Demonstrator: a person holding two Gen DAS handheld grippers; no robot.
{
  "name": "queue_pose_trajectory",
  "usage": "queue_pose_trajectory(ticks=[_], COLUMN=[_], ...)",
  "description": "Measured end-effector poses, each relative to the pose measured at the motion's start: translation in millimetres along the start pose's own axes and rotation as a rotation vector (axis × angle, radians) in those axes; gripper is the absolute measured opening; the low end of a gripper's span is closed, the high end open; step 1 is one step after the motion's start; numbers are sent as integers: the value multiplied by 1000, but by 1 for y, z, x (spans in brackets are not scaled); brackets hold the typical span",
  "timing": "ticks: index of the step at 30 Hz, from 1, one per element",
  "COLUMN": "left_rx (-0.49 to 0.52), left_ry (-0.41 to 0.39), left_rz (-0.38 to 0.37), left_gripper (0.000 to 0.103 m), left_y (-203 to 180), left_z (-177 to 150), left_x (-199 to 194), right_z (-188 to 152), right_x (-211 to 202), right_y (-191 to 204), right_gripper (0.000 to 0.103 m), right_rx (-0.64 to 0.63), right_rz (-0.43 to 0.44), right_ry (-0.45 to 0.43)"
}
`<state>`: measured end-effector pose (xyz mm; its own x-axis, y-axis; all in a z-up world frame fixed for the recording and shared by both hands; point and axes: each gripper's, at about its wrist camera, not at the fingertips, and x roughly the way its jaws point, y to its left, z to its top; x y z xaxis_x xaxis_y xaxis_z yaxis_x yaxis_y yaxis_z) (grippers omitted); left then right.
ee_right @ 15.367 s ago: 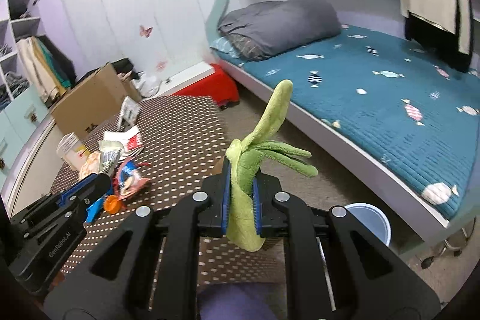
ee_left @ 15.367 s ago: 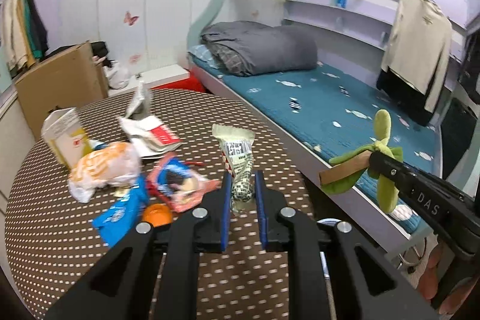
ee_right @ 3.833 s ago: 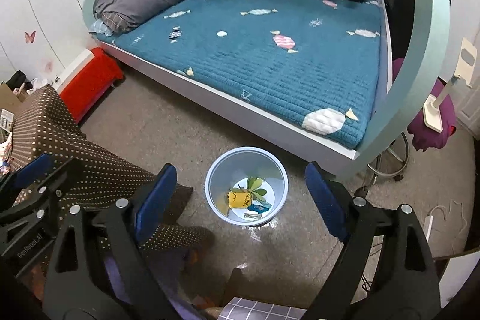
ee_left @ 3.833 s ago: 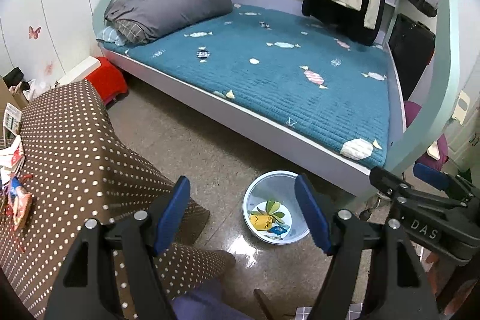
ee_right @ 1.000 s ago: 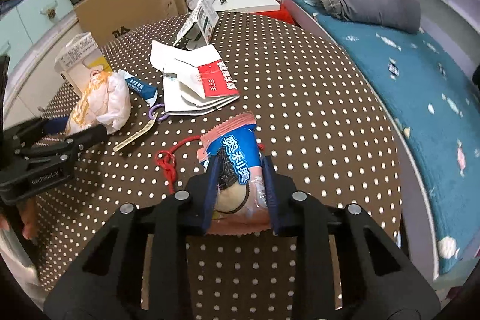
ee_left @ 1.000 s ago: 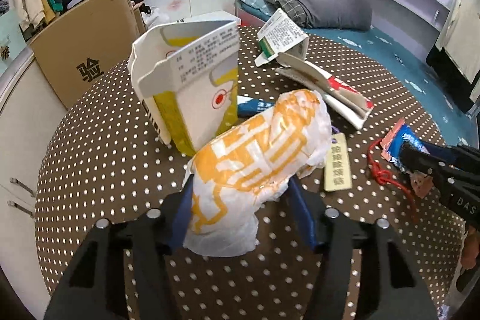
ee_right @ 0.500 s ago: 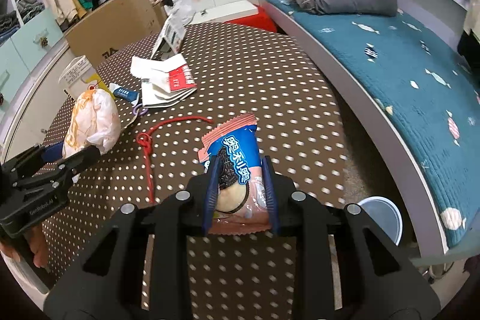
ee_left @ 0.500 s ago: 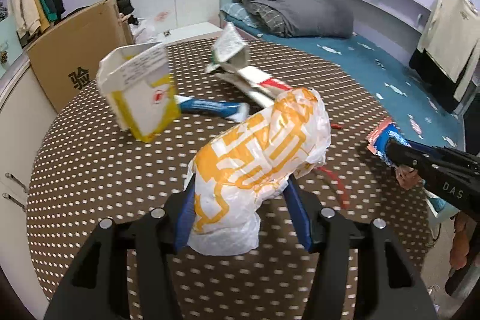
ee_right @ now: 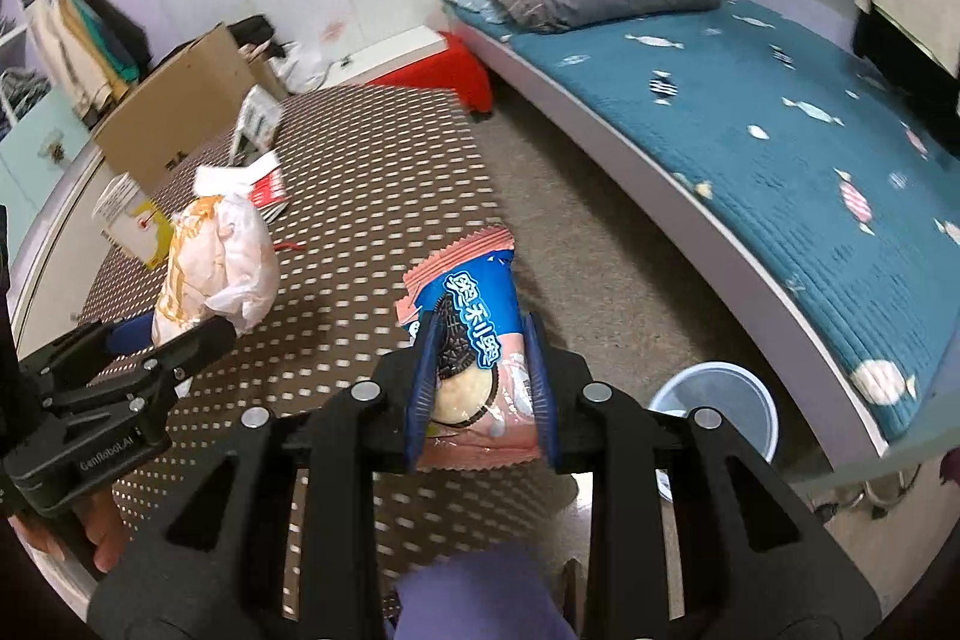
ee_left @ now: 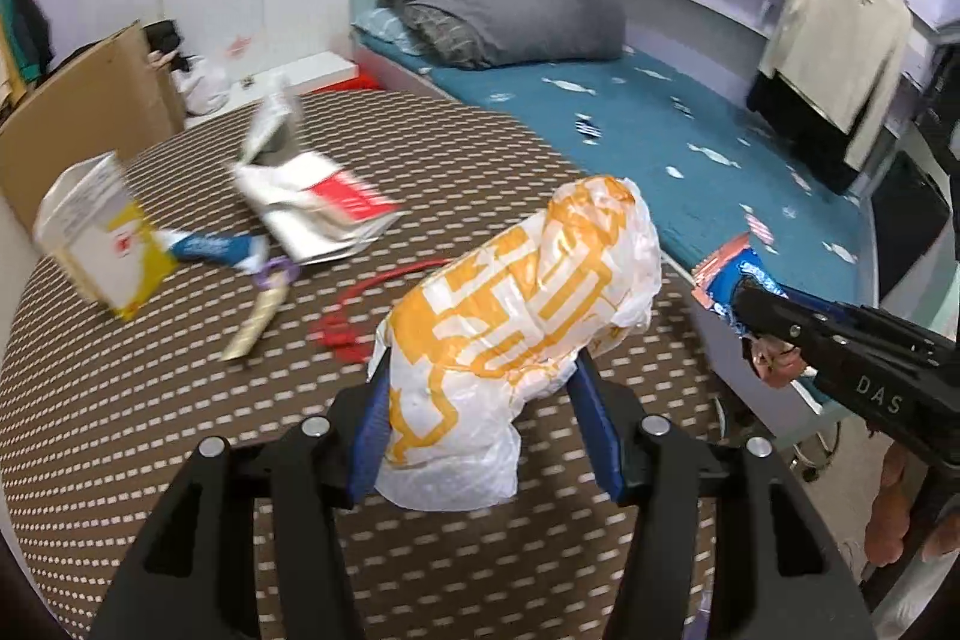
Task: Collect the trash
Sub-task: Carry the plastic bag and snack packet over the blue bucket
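Note:
My left gripper point(ee_left: 480, 418) is shut on a white and orange plastic bag point(ee_left: 522, 304) and holds it above the brown dotted table point(ee_left: 120, 430). The bag also shows in the right wrist view point(ee_right: 210, 262). My right gripper point(ee_right: 480, 382) is shut on a blue and pink cookie wrapper point(ee_right: 474, 340), lifted over the table's right edge. That wrapper also shows in the left wrist view point(ee_left: 729, 280). A pale blue trash bin point(ee_right: 717, 412) stands on the floor by the bed, to the right of my right gripper.
On the table lie a yellow and white carton point(ee_left: 96, 244), a white and red paper pack point(ee_left: 312, 205), a blue tube point(ee_left: 207, 247), a red cord point(ee_left: 360, 310) and a tag point(ee_left: 255, 322). A cardboard box point(ee_right: 180, 112) stands behind; the bed point(ee_right: 750, 124) is to the right.
Both grippers have swung right with their loads, away from the table's middle and toward the bed side. The bin has come closer in the right wrist view.

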<state>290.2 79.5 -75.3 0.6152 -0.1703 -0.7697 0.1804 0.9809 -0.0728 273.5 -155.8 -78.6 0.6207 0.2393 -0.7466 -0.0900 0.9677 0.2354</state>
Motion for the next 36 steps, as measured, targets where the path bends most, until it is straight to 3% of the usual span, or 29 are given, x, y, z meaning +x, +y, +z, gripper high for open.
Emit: queue_pose_trajectory(ticks=[18,36], left_rx=[234,384], left_ry=[66,190], left_rz=[-152,-241], left_gripper=[55,56], left_y=[-162,-296], left_z=[12,-4], left_x=[49,115], right_z=[-29,-81], right_x=[-42,-53], right_y=[-144,-269], right_gripper=[28,28], right_rx=[269,503], right_rz=[-186,-346], right_ry=[-36,21])
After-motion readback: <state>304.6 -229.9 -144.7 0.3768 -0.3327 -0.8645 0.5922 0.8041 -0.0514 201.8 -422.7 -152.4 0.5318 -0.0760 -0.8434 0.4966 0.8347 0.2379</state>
